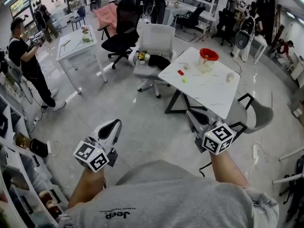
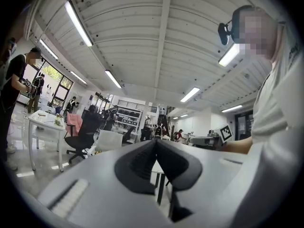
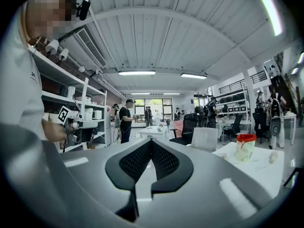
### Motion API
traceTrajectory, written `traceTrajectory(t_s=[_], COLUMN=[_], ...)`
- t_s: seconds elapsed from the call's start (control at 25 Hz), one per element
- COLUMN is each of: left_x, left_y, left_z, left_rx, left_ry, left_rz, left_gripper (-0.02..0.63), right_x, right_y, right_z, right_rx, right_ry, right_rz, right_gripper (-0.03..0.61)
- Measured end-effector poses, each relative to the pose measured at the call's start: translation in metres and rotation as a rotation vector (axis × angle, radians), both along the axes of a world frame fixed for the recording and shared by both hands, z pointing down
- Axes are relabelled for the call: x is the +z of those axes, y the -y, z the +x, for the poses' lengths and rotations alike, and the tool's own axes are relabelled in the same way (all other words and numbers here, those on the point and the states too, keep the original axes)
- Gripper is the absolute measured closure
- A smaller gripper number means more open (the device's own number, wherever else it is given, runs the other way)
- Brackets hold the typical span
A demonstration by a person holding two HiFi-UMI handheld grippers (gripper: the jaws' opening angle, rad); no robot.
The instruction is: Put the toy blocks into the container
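Across an open office floor, the head view runs from a bystander in black (image 1: 23, 56) at far left, past the left gripper (image 1: 113, 125) and right gripper (image 1: 192, 114), both held low and well short of the white table (image 1: 213, 91). Only this view shows the toy blocks: one red block (image 1: 180, 72) and one yellow-green block (image 1: 185, 80) lie near the table's left edge, and one pale piece (image 1: 230, 78) lies to the right. One container (image 1: 207, 60) with a red rim stands behind them.

The left gripper view shows its tongs (image 2: 155, 144) pressed together on nothing, with no blocks or container in sight.

The right gripper view shows its tongs (image 3: 151, 142) pressed together and empty, with the container (image 3: 245, 147) on the table (image 3: 256, 170) at right.
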State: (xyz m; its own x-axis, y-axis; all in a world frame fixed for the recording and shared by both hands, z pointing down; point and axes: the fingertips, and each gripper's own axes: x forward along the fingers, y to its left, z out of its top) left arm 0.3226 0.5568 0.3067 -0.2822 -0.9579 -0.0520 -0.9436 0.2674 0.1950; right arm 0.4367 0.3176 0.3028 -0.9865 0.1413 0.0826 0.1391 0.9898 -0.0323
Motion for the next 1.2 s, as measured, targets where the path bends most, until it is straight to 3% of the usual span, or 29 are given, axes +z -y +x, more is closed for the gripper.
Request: traceTrajectory(t_s=[0.12, 0.2, 0.32, 0.92, 1.2], left_x=[-0.001, -0.002, -0.005, -0.005, 0.005], left_y=[0.005, 0.011, 0.021, 0.089, 0.093], left_z=[0.002, 0.005, 0.011, 0.057, 0.035], left_rx=[-0.006, -0.009, -0.015, -0.081, -0.097], left_ry=[0.001, 0.002, 0.008, 0.013, -0.001], left_rz=[-0.002, -0.003, -0.004, -0.009, -0.027], left_gripper=[0.555, 0.555, 0.555, 0.555, 0.555], right_x=[0.000, -0.002, -0.006, -0.005, 0.009], right_y=[-0.001, 0.000, 0.009, 0.085, 0.096], right_z=[0.000, 0.000, 0.003, 0.035, 0.004], right_rx=[-0.047, -0.089, -0.109, -0.160, -0.176], right_ry=[0.002, 0.005, 0.022, 0.027, 0.017], right_rz=[-0.008, -0.034, -0.049, -0.028, -0.047], right_gripper=[0.539, 0.305, 0.212, 0.202, 0.202])
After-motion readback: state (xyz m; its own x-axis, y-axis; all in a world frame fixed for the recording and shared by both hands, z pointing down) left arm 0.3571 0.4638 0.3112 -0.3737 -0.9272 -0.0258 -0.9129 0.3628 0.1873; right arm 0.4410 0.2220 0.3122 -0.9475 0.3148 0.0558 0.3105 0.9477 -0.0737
